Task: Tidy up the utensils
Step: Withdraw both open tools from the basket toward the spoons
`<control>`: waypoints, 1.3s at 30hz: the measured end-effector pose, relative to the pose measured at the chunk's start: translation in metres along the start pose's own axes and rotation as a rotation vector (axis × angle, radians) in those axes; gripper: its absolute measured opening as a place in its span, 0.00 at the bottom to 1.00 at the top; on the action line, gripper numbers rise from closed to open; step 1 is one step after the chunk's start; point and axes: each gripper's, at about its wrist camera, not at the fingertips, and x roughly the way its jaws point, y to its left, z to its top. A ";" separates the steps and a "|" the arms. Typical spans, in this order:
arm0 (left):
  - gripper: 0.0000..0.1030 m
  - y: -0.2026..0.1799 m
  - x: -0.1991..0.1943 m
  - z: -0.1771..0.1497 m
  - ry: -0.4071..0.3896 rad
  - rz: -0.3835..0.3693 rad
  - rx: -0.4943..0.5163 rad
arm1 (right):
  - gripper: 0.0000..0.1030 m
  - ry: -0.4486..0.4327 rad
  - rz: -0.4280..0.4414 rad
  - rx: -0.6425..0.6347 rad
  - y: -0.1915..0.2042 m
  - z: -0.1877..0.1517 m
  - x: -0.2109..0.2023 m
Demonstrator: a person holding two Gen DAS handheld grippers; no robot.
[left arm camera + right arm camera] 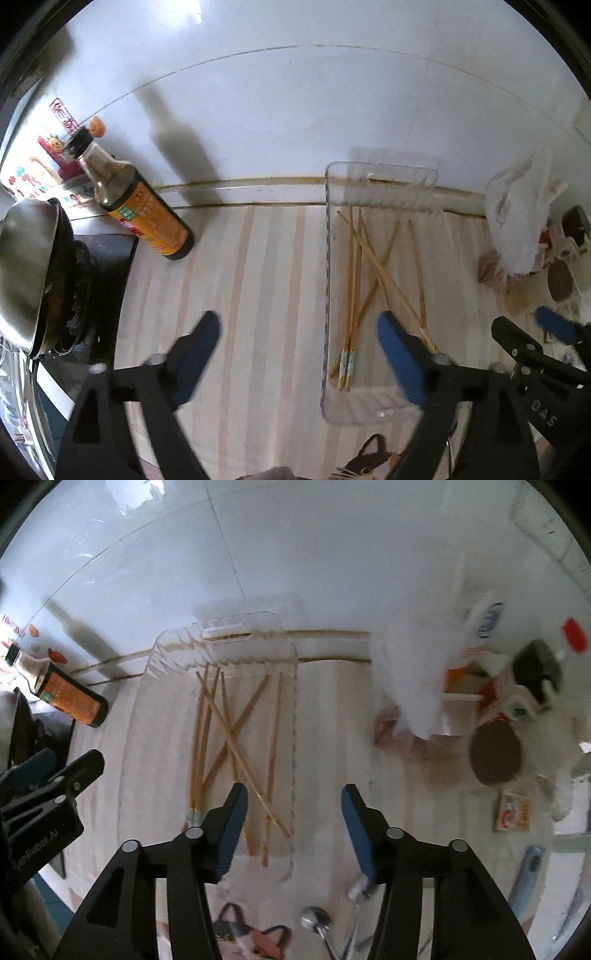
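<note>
A clear plastic tray [326, 258] [162, 642] lies on the striped counter and holds several wooden chopsticks [354, 273] [229, 731], some crossed. My left gripper [297, 334] is open and empty, just left of the tray's near end. My right gripper [294, 805] is open and empty, over the tray's near right corner; it also shows in the left wrist view [524, 325]. A metal spoon [316, 919] and a white-handled utensil [360, 888] lie on the counter below the right gripper.
A soy sauce bottle [140, 199] [62, 690] stands at the left by a stove with a metal pot [26, 266]. White plastic bag [517, 221] [417, 664], cartons and a round brown lid [495, 753] crowd the right. A tiled wall is behind.
</note>
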 end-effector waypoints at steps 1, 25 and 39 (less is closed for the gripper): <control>0.98 0.000 -0.003 -0.003 -0.014 -0.001 -0.001 | 0.74 -0.025 -0.027 -0.006 0.000 -0.006 -0.007; 1.00 0.016 -0.110 -0.080 -0.245 0.011 -0.033 | 1.00 -0.333 -0.083 0.097 -0.010 -0.114 -0.130; 1.00 -0.091 -0.032 -0.144 0.007 -0.025 -0.036 | 0.75 -0.211 0.002 0.204 -0.127 -0.169 -0.078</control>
